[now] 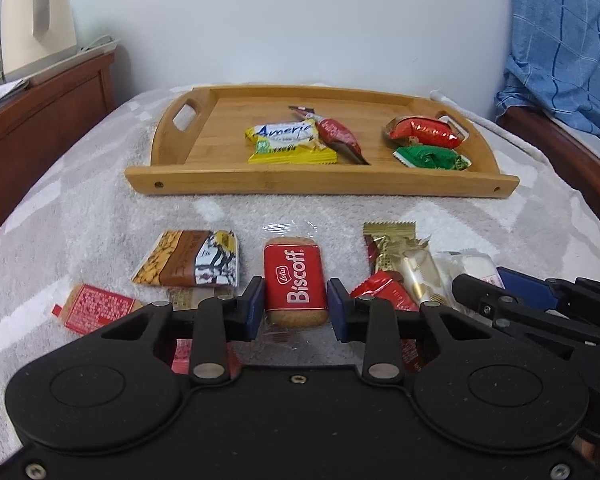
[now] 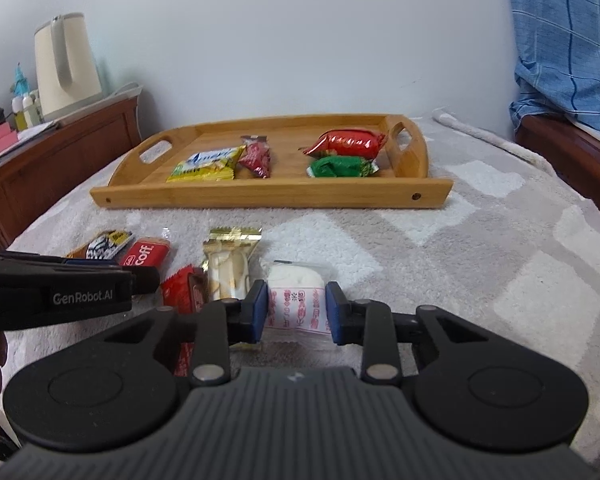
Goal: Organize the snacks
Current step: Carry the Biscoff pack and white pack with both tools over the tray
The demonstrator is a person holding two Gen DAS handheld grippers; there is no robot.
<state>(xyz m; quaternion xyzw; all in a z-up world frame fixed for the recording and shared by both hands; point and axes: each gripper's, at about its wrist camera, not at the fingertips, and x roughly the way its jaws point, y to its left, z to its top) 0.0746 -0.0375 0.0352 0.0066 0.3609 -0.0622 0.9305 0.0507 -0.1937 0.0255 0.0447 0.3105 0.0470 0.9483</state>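
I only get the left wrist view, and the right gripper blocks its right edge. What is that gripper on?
Observer: The right gripper has its pads against the sides of a white packet with red print.
Operator: Does any snack lie further right of it?
Observer: No, only towel lies there. The packet ends the row.

Both tools are matte black with blue pads (image 1: 255, 307) — the left tool (image 2: 56, 292) lettered "GenRobot.AI".
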